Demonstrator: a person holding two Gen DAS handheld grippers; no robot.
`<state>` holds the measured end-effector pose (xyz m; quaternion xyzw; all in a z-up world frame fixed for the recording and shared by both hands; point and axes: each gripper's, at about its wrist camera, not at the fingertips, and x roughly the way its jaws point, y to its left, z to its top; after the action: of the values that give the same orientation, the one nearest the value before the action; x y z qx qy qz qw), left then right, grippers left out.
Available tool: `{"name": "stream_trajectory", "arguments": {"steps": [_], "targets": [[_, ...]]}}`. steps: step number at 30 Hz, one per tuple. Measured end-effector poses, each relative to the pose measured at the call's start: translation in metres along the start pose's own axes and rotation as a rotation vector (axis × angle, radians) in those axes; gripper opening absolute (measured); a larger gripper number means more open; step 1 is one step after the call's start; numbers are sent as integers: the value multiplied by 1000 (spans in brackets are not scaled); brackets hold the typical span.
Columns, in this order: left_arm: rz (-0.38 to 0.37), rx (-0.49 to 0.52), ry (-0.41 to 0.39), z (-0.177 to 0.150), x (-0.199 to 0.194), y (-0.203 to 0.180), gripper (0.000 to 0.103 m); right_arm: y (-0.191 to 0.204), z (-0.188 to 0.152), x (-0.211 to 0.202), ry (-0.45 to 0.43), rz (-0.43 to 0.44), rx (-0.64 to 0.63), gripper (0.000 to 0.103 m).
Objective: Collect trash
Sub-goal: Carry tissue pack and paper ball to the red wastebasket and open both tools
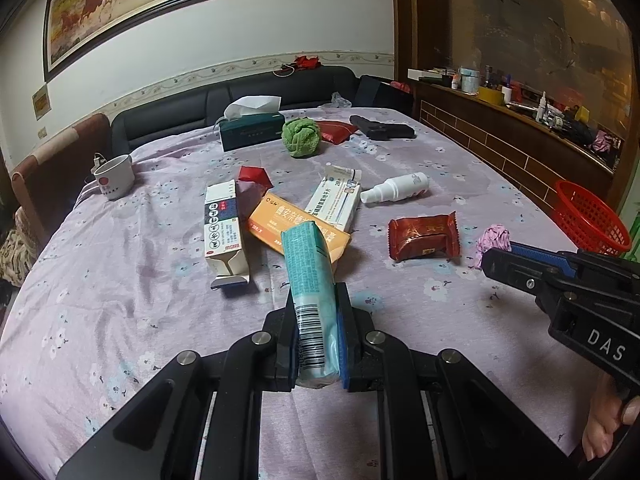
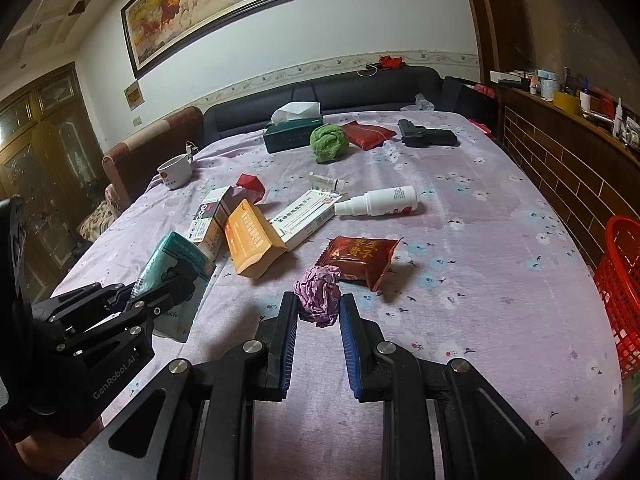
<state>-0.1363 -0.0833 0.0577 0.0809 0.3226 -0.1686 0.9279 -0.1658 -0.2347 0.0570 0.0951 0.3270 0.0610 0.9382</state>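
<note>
A big table (image 1: pixel 120 280) with a purple flowery cloth fills the room. Up close, the left gripper (image 1: pixel 318 320) is squeezed tight on a teal pack (image 1: pixel 310 280). The right gripper (image 2: pixel 319 316) is partly open, with a purple paper ball (image 2: pixel 319 294) between its tips; I cannot tell if they pinch it. Just past the ball lies a red snack bag (image 2: pixel 362 258). Boxes (image 1: pixel 296 228) and a white bottle (image 1: pixel 396 188) sit mid-table. A red basket (image 1: pixel 588 220) waits at the right edge. Farther back are a cup (image 1: pixel 115 176), tissue box (image 1: pixel 250 130), green ball (image 1: pixel 301 138) and dark sofa (image 1: pixel 200 108)

Snack packet (image 2: pixel 360 258) right of boxes (image 2: pixel 256 242); basket (image 2: pixel 622 292) at table's (image 2: pixel 480 280) right edge.
</note>
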Motion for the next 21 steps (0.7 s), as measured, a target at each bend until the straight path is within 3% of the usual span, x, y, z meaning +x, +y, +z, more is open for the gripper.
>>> {"name": "stream_trajectory", "arguments": {"steps": [12, 21], "targets": [[-43, 39, 5, 12, -1, -24, 13, -26, 3, -20, -36, -11, 55, 23], [-217, 69, 29, 40, -2, -65, 13, -78, 11, -59, -112, -81, 137, 23]]}}
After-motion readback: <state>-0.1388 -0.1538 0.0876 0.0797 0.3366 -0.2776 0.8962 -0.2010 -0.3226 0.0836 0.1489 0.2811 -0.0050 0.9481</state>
